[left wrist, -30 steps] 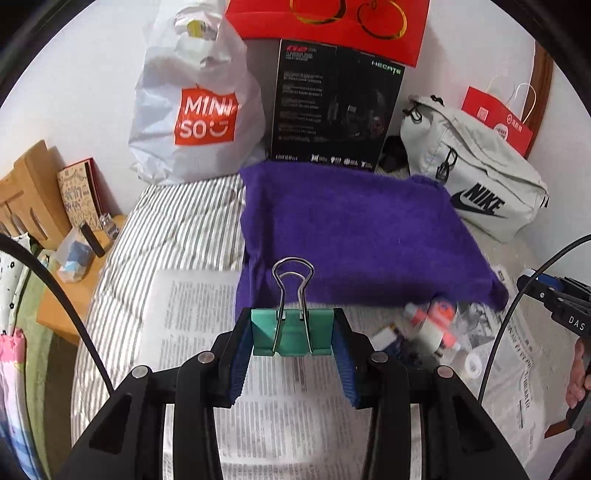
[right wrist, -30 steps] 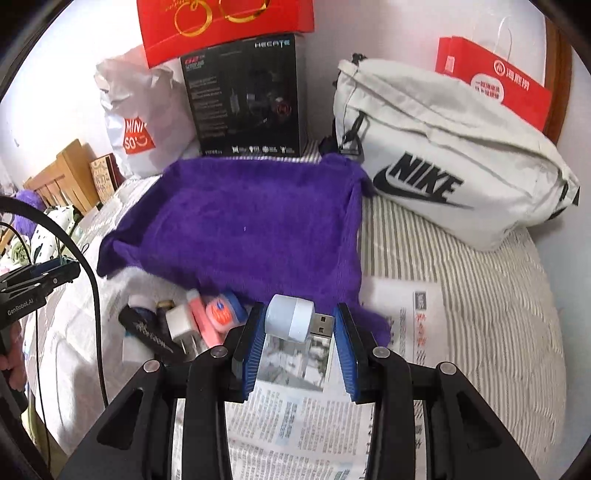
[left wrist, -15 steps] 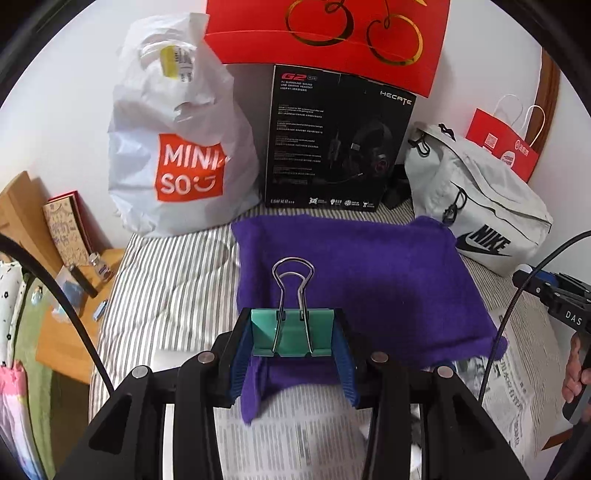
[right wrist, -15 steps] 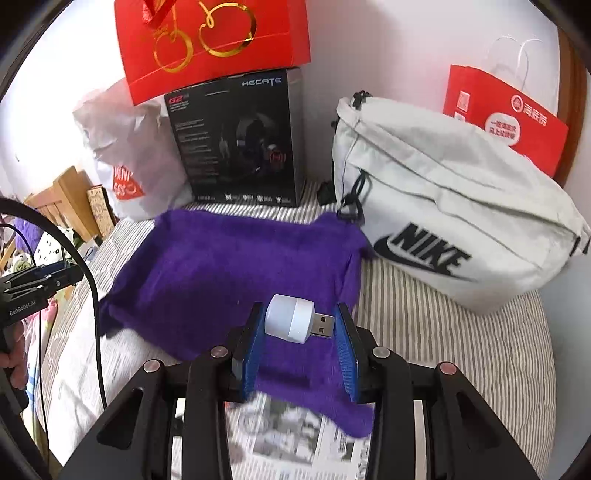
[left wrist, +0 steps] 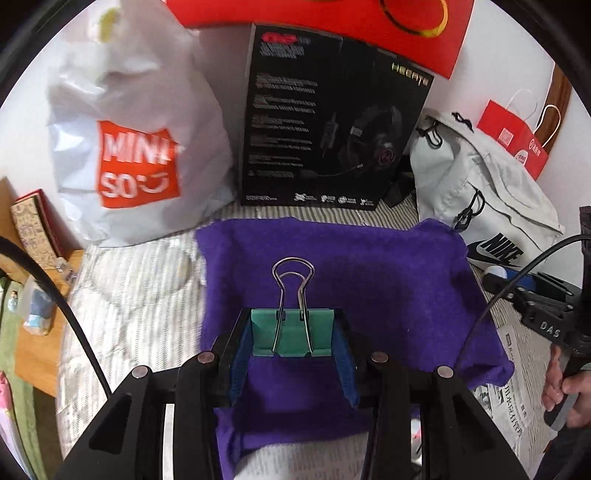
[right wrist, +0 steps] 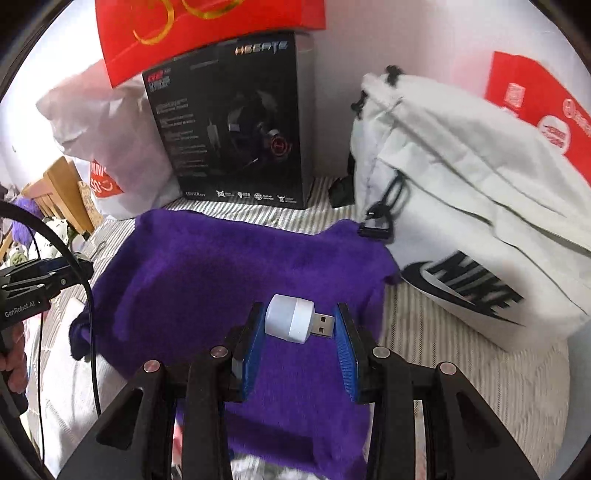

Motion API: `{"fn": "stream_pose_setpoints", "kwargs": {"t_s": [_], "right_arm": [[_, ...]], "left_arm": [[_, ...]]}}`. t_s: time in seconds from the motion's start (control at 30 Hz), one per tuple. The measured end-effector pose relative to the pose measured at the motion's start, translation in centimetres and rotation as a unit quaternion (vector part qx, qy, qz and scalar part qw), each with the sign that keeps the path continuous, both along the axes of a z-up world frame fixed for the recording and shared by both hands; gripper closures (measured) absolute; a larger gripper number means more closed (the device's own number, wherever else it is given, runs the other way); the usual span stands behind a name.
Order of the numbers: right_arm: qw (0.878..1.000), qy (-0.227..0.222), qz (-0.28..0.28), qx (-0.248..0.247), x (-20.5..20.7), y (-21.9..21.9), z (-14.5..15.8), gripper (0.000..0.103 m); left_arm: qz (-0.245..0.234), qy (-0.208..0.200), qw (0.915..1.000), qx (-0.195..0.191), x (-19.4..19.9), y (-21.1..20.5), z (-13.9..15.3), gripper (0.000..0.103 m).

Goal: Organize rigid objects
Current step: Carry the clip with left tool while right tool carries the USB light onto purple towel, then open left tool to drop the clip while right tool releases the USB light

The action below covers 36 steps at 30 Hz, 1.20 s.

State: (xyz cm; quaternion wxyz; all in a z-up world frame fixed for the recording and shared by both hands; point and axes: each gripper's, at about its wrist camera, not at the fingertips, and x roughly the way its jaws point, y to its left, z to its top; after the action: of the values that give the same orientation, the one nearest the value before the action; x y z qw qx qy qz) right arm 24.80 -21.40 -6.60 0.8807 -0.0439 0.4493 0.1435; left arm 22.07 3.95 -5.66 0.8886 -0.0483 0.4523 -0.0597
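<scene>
My left gripper [left wrist: 292,334] is shut on a green binder clip [left wrist: 291,332], its wire handles standing up, held above the near part of a purple towel [left wrist: 369,280] spread on the striped bed. My right gripper [right wrist: 300,325] is shut on a small white USB plug light [right wrist: 290,318], its metal plug pointing right, above the same purple towel [right wrist: 207,280]. Each gripper shows at the other view's edge: the right gripper [left wrist: 543,314] at the right, the left gripper [right wrist: 40,277] at the left, each held by a hand.
Against the back wall stand a white Miniso bag [left wrist: 136,147], a black headset box [left wrist: 325,122] and a red gift bag [left wrist: 332,22]. A white Nike bag [right wrist: 472,221] lies right of the towel. Newspaper [left wrist: 517,369] covers the near bed. A wooden bedside stand [left wrist: 37,332] sits left.
Both grippers moved forward over the bed with their objects: the newspaper and the small items on it slid out of view, and the purple towel now lies under the fingers.
</scene>
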Motion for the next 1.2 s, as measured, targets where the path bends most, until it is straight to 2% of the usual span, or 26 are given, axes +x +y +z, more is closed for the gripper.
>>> {"fn": "stream_pose_setpoints", "kwargs": {"t_s": [0.33, 0.67, 1.07, 1.13, 1.17, 1.2], "right_arm": [[0.999, 0.027, 0.015, -0.025, 4.3, 2.4, -3.9, 0.066], [0.997, 0.052, 0.013, -0.051, 6.7, 3.2, -6.7, 0.066], [0.996, 0.074, 0.016, -0.057, 7.9, 3.7, -7.9, 0.066], [0.995, 0.078, 0.018, -0.055, 8.2, 3.6, -8.0, 0.063], [0.995, 0.082, 0.018, -0.054, 8.3, 3.5, -8.0, 0.06], [0.995, 0.085, 0.019, -0.053, 8.4, 3.4, -8.0, 0.052]], "left_arm": [[-0.012, 0.03, 0.9993, -0.016, 4.6, -1.4, -3.4, 0.064], [-0.007, 0.06, 0.9982, -0.001, 7.7, -1.8, -6.5, 0.064], [-0.016, 0.066, 0.9974, 0.026, 8.5, -2.4, -6.7, 0.064], [-0.018, 0.067, 0.9972, 0.029, 8.5, -2.6, -6.7, 0.062], [-0.019, 0.067, 0.9972, 0.027, 8.5, -2.7, -6.7, 0.059], [-0.02, 0.068, 0.9972, 0.023, 8.4, -2.6, -6.7, 0.058]]}}
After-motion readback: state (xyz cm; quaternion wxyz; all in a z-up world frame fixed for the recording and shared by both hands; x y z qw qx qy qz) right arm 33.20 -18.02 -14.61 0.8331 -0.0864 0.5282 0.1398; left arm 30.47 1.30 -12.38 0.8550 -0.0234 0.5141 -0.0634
